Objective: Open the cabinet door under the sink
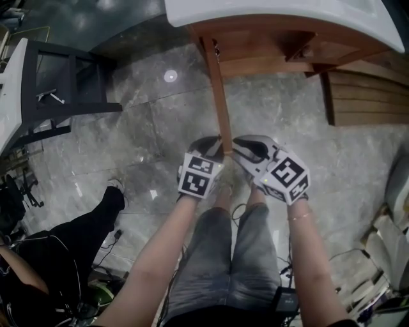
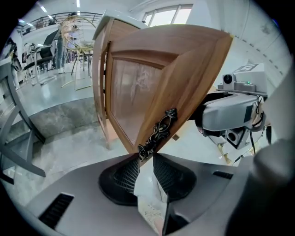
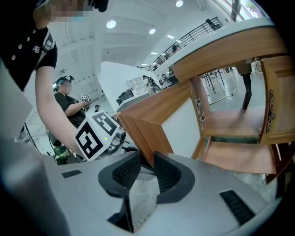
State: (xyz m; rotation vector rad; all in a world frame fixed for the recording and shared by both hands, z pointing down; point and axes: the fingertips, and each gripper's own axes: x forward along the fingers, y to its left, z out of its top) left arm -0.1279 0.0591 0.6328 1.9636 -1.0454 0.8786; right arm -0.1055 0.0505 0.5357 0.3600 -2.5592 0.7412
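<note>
The wooden cabinet door (image 1: pixel 217 96) stands swung out from under the white sink top (image 1: pixel 287 16); the head view shows it edge-on. Its dark ornate handle (image 2: pixel 160 130) runs along the free edge. My left gripper (image 2: pixel 145 159) is shut on the handle's lower end, and it shows left of the door edge (image 1: pixel 214 148). My right gripper (image 3: pixel 146 163) is shut on the door's free edge (image 3: pixel 145 133), just right of that edge in the head view (image 1: pixel 238 147). The two grippers sit side by side, almost touching. The open cabinet inside (image 3: pixel 230 126) is visible.
A dark metal frame (image 1: pixel 64 83) stands at the left. A person in black (image 1: pixel 83 236) is at the lower left. A slatted wooden panel (image 1: pixel 364 96) lies on the marble floor at the right. A second door with a handle (image 3: pixel 271 108) hangs at the cabinet's far side.
</note>
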